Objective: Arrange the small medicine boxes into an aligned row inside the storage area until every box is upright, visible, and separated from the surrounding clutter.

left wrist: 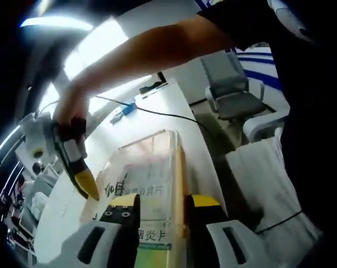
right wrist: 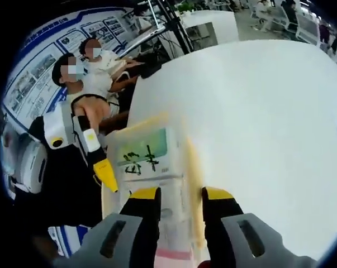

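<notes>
Firstly, left gripper view: the left gripper [left wrist: 161, 215] is rising from 6 o'clock with its yellow-tipped jaws parted about the width of a medicine box [left wrist: 151, 190], which is lying between them; the box face with printed characters is running up toward 12 o'clock. Whether the pads are actually pressing its sides is hard to say, though the jaws are standing close on both flanks. The box is sitting over a white table [left wrist: 174, 106]. At 9 o'clock the right gripper [left wrist: 81, 178] is coming in, held by a person's hand [left wrist: 70, 114] with a bare forearm stretching toward 1 o'clock; its yellow tip is pointing down just beside the box's left edge, and its opening cannot be judged here. A black cable [left wrist: 168, 115] is trailing across the table, and a grey chair [left wrist: 235, 92] is standing at 2 o'clock.

Right gripper view: the right gripper [right wrist: 179, 209] is rising from 6 o'clock, jaws likewise parted about a box-width and flanking the same medicine box [right wrist: 148, 162], here showing a green panel and dark handwriting-like marks. The left gripper [right wrist: 104, 167] is entering at 9 o'clock, its yellow tip just beside the box's left side. This view is also showing two seated people [right wrist: 95, 72] at 10 o'clock and a wall of posters [right wrist: 51, 56] behind them, with the white table [right wrist: 257, 128] spreading toward 3 o'clock.
</notes>
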{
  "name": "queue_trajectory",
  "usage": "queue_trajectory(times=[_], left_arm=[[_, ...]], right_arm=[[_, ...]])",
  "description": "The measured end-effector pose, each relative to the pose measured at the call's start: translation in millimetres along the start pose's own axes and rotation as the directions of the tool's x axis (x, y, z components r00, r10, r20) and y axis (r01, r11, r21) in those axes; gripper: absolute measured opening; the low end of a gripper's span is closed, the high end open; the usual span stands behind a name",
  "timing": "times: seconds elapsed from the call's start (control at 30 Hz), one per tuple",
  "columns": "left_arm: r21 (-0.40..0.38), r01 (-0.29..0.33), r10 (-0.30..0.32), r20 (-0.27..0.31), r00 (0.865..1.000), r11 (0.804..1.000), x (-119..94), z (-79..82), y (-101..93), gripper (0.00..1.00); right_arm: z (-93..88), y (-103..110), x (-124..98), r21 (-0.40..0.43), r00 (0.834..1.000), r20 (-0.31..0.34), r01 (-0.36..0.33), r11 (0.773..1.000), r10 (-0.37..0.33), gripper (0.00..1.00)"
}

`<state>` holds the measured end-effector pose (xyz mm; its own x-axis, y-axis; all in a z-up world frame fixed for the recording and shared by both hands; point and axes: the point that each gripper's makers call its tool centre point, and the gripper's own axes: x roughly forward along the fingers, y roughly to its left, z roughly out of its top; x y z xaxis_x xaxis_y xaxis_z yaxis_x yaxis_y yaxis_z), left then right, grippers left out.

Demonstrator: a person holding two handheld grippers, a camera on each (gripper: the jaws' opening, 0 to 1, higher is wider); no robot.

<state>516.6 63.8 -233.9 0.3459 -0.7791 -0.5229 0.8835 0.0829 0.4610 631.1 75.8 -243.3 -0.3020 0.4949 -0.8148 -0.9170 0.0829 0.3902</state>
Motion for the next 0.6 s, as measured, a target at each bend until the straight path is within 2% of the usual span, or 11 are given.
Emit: queue_trajectory(times=[0.1,0.17,0.37,0.43,0.5,0.6], left_arm=[[0.004,0.004,-0.004,-0.004,1.000,1.000,0.2,0.1,-0.1,0.31],[0.002,0.006,-0.006,0.001,1.000,1.000,0.3,-0.1,0.1,0.31],[0.004,0.013,-0.013,0.004,1.000,1.000,0.6,0.3,-0.8,0.31],[0.002,0.013,-0.013,0.014,1.000,1.000,0.4,0.2,-0.8,0.31],[0.003,0.010,-0.010,0.015,1.000,1.000,0.9,0.4,-0.1,0.31],[0.004,0.011,-0.011,0.011,1.000,1.000,2.1,-0.5,0.0,0.31]], right_arm=[[1.1,-1.3,1.2,0.032,1.000,-0.011,-0.011,0.999,0.011,0.27],[2.0,-3.8,0.4,0.018,1.000,-0.015,-0.014,1.000,0.014,0.27],[4.5,-11.2,0.8,0.059,0.998,0.005,-0.056,0.997,0.055,0.26],[4.7,-10.4,0.7,0.046,0.998,-0.010,-0.054,0.997,0.054,0.26],[2.4,-7.1,4.1,0.085,0.996,-0.032,-0.084,0.993,0.087,0.25],[5.6,-3.3,4.8,0.075,0.996,-0.011,-0.091,0.993,0.092,0.26]])
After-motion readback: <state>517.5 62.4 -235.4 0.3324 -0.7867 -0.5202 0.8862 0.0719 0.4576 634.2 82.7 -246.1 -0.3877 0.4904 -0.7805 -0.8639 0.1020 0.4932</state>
